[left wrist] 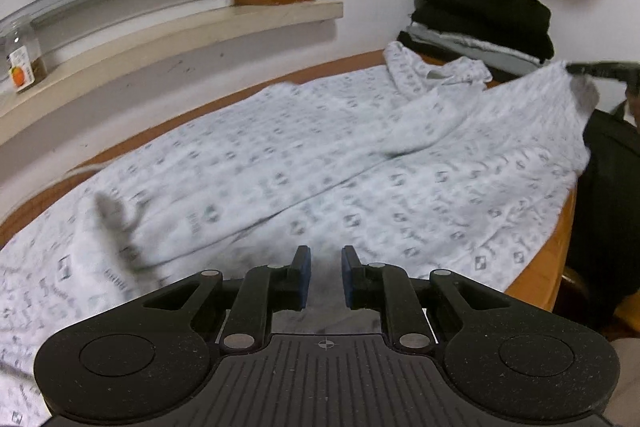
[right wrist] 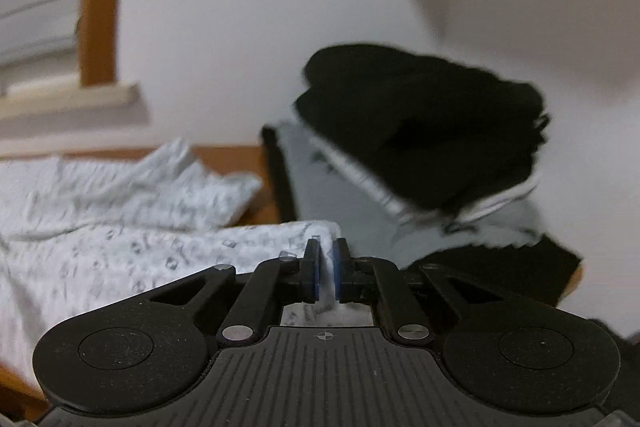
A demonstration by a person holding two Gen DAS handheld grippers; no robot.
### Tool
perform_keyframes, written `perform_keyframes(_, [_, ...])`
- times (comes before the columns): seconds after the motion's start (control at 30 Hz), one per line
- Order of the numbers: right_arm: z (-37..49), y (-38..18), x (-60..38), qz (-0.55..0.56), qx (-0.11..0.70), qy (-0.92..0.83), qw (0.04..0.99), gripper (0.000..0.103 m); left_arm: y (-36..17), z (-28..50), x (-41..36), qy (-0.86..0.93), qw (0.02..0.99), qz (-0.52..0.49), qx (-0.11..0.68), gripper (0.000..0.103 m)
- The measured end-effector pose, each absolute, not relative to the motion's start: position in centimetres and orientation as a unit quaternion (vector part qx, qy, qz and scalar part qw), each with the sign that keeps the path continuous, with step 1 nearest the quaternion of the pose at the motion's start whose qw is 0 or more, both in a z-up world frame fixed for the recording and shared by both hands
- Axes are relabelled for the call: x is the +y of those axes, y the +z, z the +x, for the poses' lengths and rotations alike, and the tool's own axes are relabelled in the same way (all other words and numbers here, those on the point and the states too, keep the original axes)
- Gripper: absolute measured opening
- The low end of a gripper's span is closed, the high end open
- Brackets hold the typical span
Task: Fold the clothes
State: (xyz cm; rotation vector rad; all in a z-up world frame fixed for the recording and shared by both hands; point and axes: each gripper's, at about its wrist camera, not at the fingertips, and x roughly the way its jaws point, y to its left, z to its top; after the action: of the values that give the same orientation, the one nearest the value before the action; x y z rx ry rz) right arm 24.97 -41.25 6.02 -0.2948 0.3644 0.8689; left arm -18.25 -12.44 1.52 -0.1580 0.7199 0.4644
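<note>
Left fingers: the left gripper hangs low over the near edge of the shirt; its blue-padded fingers stand apart with a clear gap and nothing between them.
Right fingers: the right gripper has its fingers pinched onto a fold of the shirt; white patterned cloth fills the narrow gap between the pads.
Right gripper from the left view: it shows at the far right edge, blurred, holding a raised corner of the shirt.
Shirt: white with small grey print, spread across most of the worktop; the collar lies toward the far right corner, and one flap lies folded over the middle, its edge running as a diagonal crease.
Shirt's right edge: lifted off the worktop toward the right gripper, the cloth rising in a slope.
Stack: folded clothes, black on top with grey and white layers under, at the far right corner of the worktop against the wall, just beyond the collar; it also shows close ahead of the right gripper.
Sill: runs along the wall past the far edge of the worktop.
Jar: stands upright at the left end of the sill.
Sharpness: both views are smeared, so the print is unreadable.
</note>
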Motion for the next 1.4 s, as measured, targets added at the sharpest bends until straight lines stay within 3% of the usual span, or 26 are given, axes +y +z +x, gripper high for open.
perform_keyframes(0.17, [24.2,5.6,-39.0,-0.186,0.179,0.402,0.879,0.011,0.6,-19.2,-12.3,0.226,0.903,-0.083,0.357,0.018])
perform_keyframes(0.23, [22.9,5.2,-37.9,-0.185,0.182,0.429,0.865,0.019,0.8,-19.6,-12.1,0.227,0.903,-0.090,0.353,0.018])
perform_keyframes(0.53, [15.3,4.0,-29.6,-0.173,0.190,0.574,0.778,0.032,4.5,-25.0,-11.2,0.279,0.906,-0.090,0.306,0.018])
perform_keyframes(0.97, [9.7,0.8,-21.5,-0.216,0.187,0.626,0.726,0.032,7.0,-40.9,-7.2,0.457,0.835,-0.140,0.273,0.018])
perform_keyframes(1.23, [9.9,0.5,-21.3,-0.216,0.182,0.625,0.728,0.033,4.3,-42.2,-7.2,0.454,0.824,-0.172,0.291,0.018])
perform_keyframes(1.3, [9.5,0.5,-21.5,-0.225,0.171,0.623,0.730,0.033,3.5,-42.2,-7.3,0.452,0.824,-0.176,0.294,0.028])
perform_keyframes(1.4, [9.2,0.4,-21.5,-0.233,0.160,0.620,0.731,0.033,2.7,-41.9,-6.7,0.453,0.822,-0.179,0.295,0.030])
